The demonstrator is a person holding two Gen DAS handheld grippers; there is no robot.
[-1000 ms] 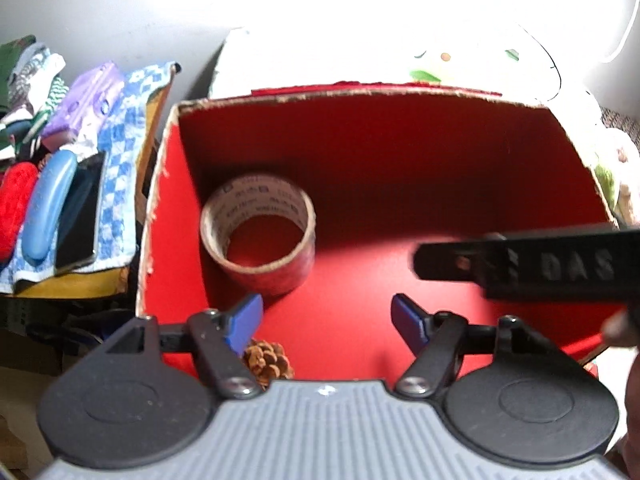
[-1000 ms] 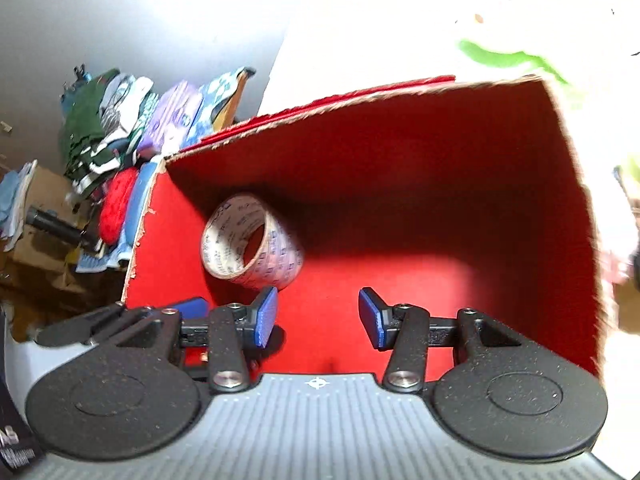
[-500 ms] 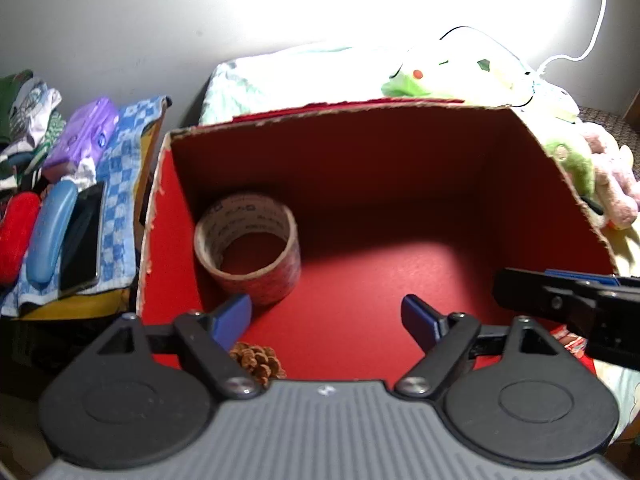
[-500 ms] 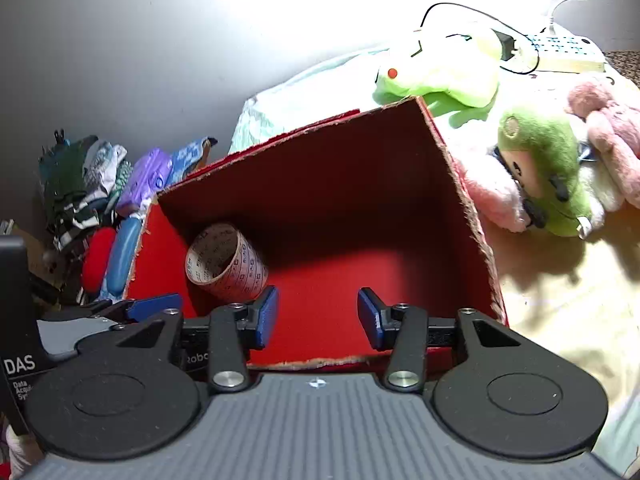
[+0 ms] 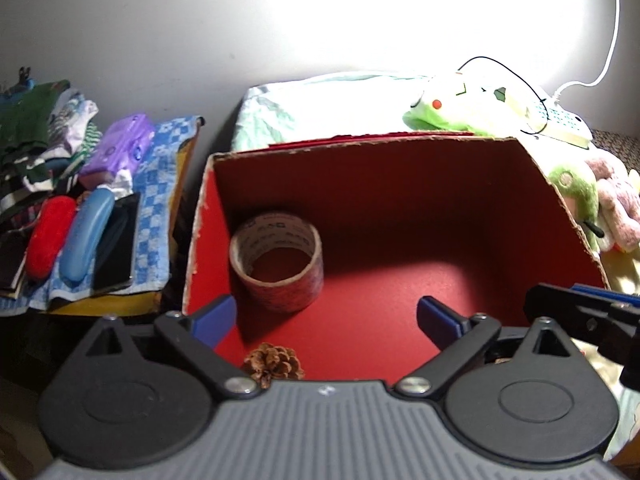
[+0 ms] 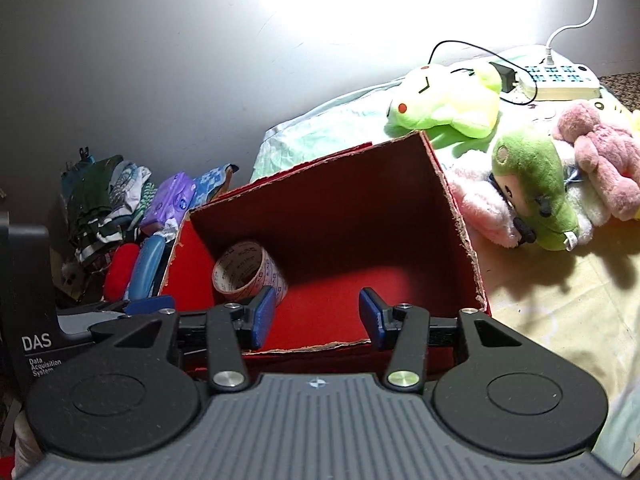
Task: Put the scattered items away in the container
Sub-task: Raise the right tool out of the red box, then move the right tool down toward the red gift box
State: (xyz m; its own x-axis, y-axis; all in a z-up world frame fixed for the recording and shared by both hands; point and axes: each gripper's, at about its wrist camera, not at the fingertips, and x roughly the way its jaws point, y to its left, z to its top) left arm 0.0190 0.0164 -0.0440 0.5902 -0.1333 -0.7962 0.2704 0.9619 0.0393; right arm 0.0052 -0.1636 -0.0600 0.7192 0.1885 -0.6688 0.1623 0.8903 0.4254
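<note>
Open-topped red cardboard box (image 5: 400, 184), the container: holds a roll of printed packing tape (image 5: 277, 268) standing on end near its left wall and a brown pine cone (image 5: 273, 365) at the near edge, both evidently deposited. Left gripper (image 5: 325, 318) and right gripper (image 6: 317, 316): jaws spread, empty, hovering at the box mouth, apparently free for the next pickup.

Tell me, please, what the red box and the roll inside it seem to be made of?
Box: most likely cardboard with a matte red surface; its torn rim shows pale brown, fibrous edges. Roll: probably printed packing tape, slightly glossy, on a brown core that looks like cardboard.
</note>
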